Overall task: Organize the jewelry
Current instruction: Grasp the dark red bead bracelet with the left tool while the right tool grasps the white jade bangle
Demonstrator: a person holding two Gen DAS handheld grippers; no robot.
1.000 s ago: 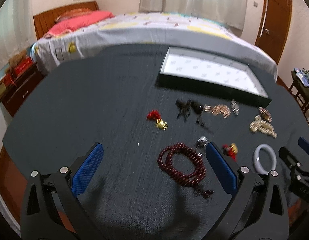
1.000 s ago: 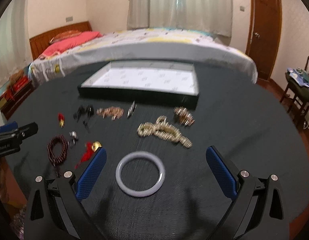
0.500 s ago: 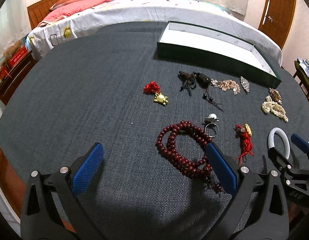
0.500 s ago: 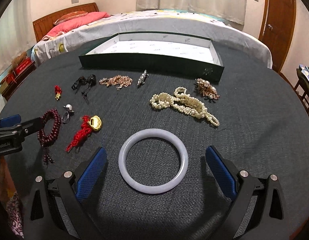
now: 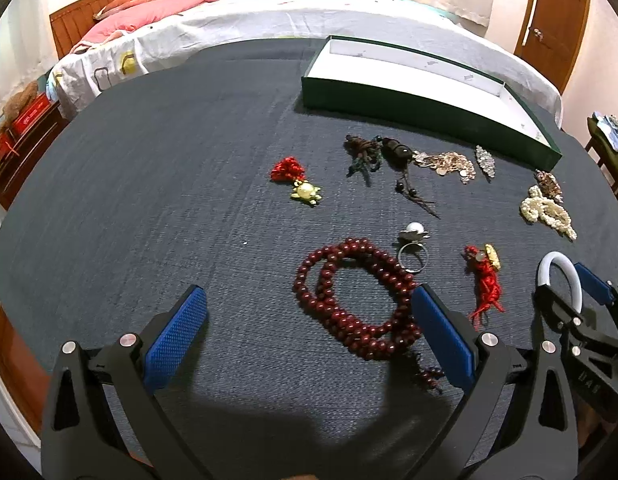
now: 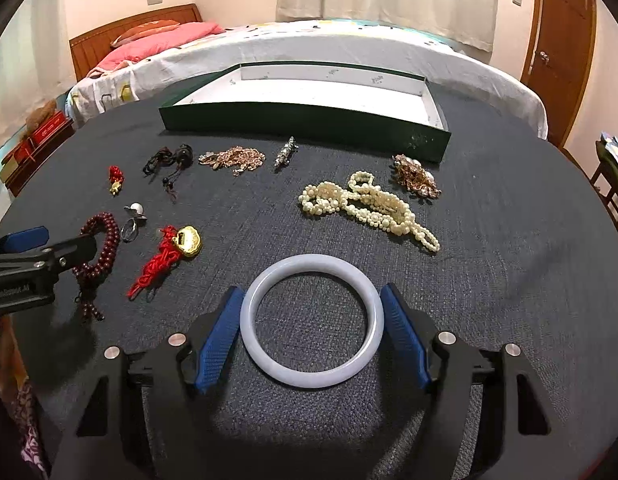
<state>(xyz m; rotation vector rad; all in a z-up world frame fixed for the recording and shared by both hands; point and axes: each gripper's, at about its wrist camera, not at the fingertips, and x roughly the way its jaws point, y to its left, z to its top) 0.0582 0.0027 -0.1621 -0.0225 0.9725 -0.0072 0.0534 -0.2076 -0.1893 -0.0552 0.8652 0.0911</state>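
Right hand-held gripper (image 6: 312, 334), jaws just closing, brackets the pale bangle (image 6: 312, 321).

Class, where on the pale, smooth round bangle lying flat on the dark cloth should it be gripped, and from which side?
Grip the pale round bangle across its widest span, outer rim to outer rim, coming from above and the near edge. It lies flat, and the right gripper already straddles it, having just been closing.

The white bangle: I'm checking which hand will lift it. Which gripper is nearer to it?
Right. The right gripper straddles the white bangle, its jaws just closing in on its rim. The left gripper hangs off to the side, over the red bead bracelet.
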